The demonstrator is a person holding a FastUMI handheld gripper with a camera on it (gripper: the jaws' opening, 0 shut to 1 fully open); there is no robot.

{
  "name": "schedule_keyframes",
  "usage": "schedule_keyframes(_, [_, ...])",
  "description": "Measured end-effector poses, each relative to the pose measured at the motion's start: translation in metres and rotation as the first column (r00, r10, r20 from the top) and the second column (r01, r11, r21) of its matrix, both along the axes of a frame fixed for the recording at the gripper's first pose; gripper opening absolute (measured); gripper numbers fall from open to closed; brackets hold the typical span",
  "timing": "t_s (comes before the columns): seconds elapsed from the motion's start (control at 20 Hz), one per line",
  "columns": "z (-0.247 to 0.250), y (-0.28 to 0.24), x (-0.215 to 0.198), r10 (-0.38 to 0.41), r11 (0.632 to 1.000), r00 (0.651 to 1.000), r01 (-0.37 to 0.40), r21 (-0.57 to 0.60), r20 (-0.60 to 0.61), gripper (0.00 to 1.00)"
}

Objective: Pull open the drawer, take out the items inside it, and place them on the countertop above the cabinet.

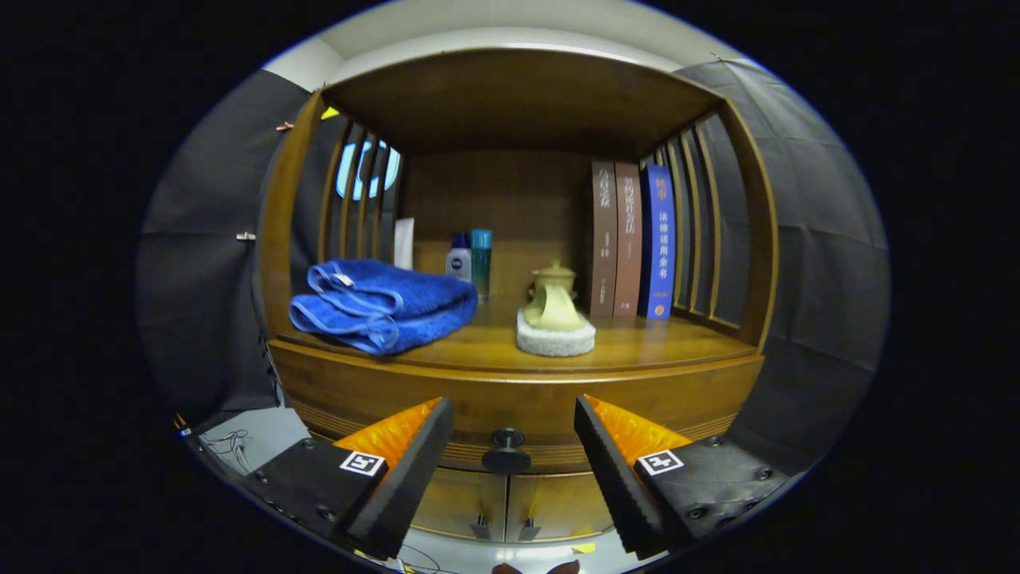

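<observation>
— Gripper view first: where did the gripper (pixel 506 458) sit?

— Its two black fingers (pixel 414 470) stood wide apart, holding nothing, orange padding showing behind each. Between them, slightly beyond the tips, was the dark round knob (pixel 506 451) of the drawer (pixel 510 406), and neither finger touched it.

— And the drawer itself?

— It was shut, its wooden front flush under the countertop (pixel 637 339) of the cabinet (pixel 279 239). Whatever lay inside was hidden. Below it were two lower cabinet doors (pixel 510 502), closed, meeting just under the knob.

— What sat on the countertop?

— A folded blue towel (pixel 378 307) lay toward the left finger's side, close to the front edge. Near the middle stood a pale yellow-green teapot (pixel 552 301) on a round white pad (pixel 555 339) (the exact kind of vessel was hard to tell). Behind the towel, against the back panel, stood a white tube (pixel 404 243), a small white bottle with a blue cap (pixel 458 257) and a teal bottle (pixel 480 259), the two bottles just beside each other. To the right, three books (pixel 629 239) stood upright, two brown and one blue, touching one another, with the slatted side of the cabinet just beyond them.
</observation>
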State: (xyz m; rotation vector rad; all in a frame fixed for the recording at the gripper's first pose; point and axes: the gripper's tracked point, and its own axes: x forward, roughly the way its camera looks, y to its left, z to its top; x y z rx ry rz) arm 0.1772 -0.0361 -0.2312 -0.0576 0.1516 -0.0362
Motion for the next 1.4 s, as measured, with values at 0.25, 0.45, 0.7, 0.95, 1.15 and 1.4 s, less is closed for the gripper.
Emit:
schedule_keyframes(0.25, [0.062,0.023,-0.048,0.053,0.999,0.996,-0.053,0.004,0.073,0.99])
schedule_keyframes(0.45, [0.100,0.032,-0.079,0.074,0.997,0.991,-0.076,0.016,0.108,0.99])
schedule_keyframes(0.7, [0.124,0.032,-0.105,0.067,0.996,0.988,-0.074,0.047,0.139,0.99])
schedule_keyframes(0.95, [0.143,0.020,-0.114,0.034,0.994,0.991,-0.047,0.098,0.127,0.99])
schedule_keyframes(1.15, [0.163,0.015,-0.123,0.022,0.992,0.989,-0.039,0.116,0.146,0.99])
schedule_keyframes(1.4, [0.170,0.020,-0.132,0.035,0.994,0.987,-0.051,0.098,0.157,0.99])
